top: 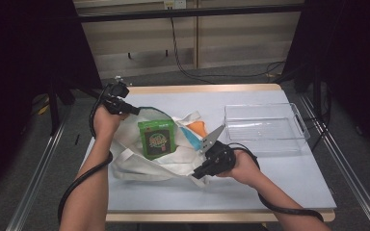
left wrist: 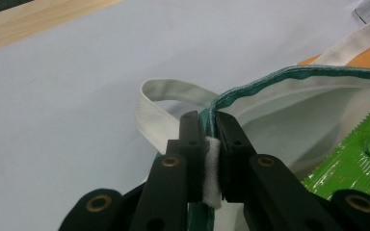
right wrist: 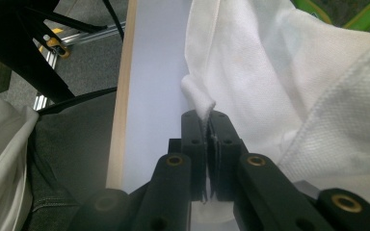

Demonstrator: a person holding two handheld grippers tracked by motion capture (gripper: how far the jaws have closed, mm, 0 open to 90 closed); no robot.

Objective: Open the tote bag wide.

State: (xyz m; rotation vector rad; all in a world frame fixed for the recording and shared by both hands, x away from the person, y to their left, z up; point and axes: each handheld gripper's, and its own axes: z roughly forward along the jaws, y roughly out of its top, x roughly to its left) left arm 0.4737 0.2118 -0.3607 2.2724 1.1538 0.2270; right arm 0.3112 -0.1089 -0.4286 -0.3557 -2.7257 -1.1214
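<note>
A white cloth tote bag [top: 173, 161] with a green-trimmed rim lies across the middle of the table. A green snack packet [top: 157, 137] sticks out of its mouth. My left gripper [top: 131, 110] is shut on the bag's green-edged rim [left wrist: 289, 74] at the far left, where white cloth shows between the jaws. My right gripper [top: 198, 172] is shut on the bag's near edge, a fold of white cloth [right wrist: 200, 98] pinched between its jaws. An orange and blue item [top: 196, 131] lies inside the bag behind the packet.
A clear plastic bin [top: 265, 126] stands at the right of the pale table [top: 279, 183]. A loose bag handle [left wrist: 161, 103] curls on the table beside the left gripper. The table's wooden front edge [right wrist: 120, 115] runs close to the right gripper.
</note>
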